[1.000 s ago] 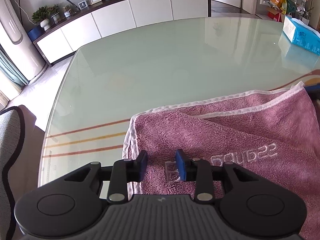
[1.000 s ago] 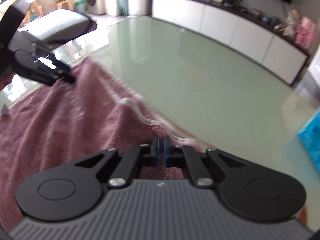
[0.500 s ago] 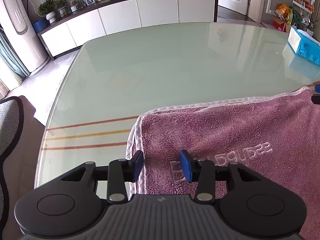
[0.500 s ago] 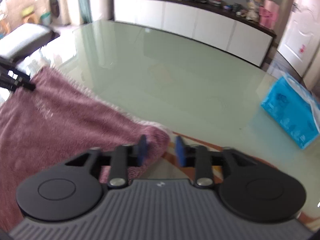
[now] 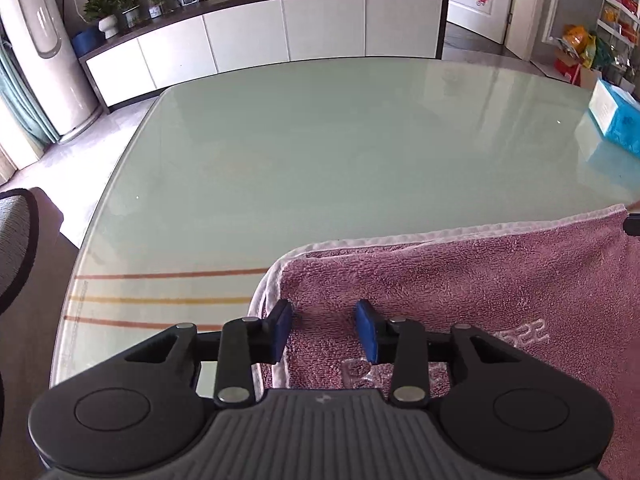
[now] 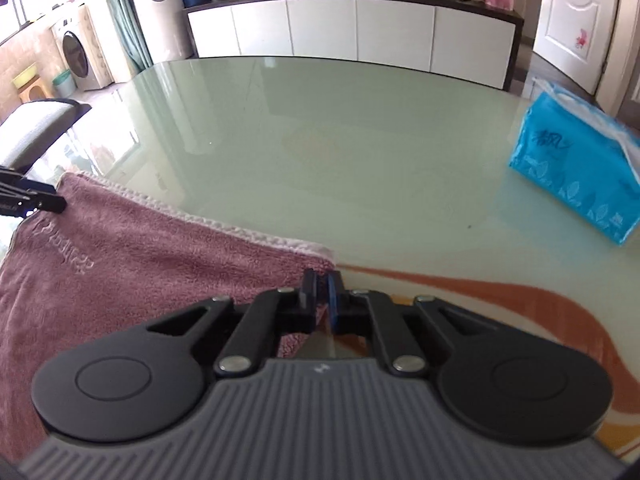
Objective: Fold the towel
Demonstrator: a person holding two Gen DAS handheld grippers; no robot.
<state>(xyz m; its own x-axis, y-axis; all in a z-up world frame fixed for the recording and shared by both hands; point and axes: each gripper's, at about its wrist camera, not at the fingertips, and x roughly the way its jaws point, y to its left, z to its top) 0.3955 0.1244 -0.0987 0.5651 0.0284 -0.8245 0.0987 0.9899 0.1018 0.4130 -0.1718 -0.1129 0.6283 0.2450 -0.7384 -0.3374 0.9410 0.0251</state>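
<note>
towel (image 5: 480,280), under left hand-held gripper (image 5: 324,330)

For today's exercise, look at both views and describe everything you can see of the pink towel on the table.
The towel is mauve-pink terry with a white stitched hem and pale embossed lettering. It lies folded double and flat on the glass table, two hemmed edges stacked along its far side. The left gripper stands open over one corner; the right gripper is shut at the other.

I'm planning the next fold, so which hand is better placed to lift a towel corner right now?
Right. The right gripper looks closed on a corner of the towel, ready to lift. The left gripper sits over the opposite corner with fingers apart, gripping nothing yet.
</note>
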